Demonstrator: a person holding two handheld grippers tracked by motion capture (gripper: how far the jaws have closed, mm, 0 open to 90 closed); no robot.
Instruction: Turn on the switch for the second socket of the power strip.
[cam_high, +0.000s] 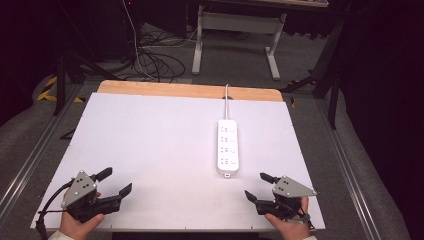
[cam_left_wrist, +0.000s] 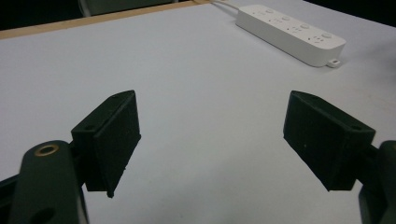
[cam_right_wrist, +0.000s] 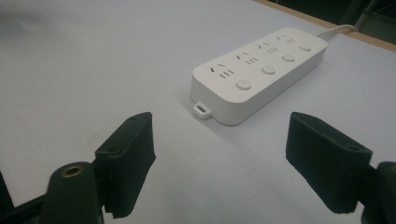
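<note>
the white plastic power strip (cam_high: 227, 148) with four sockets and four round buttons lies flat on the white table top (cam_high: 150, 150), its white cable (cam_high: 226, 95) running off the far wooden edge. the right gripper (cam_high: 256, 186) sits just short of the strip's near end — jaws spread wide, nothing between them. the left gripper (cam_high: 116, 181) rests well to the left of the strip, near the table's front edge, jaws likewise wide apart and empty.
</note>
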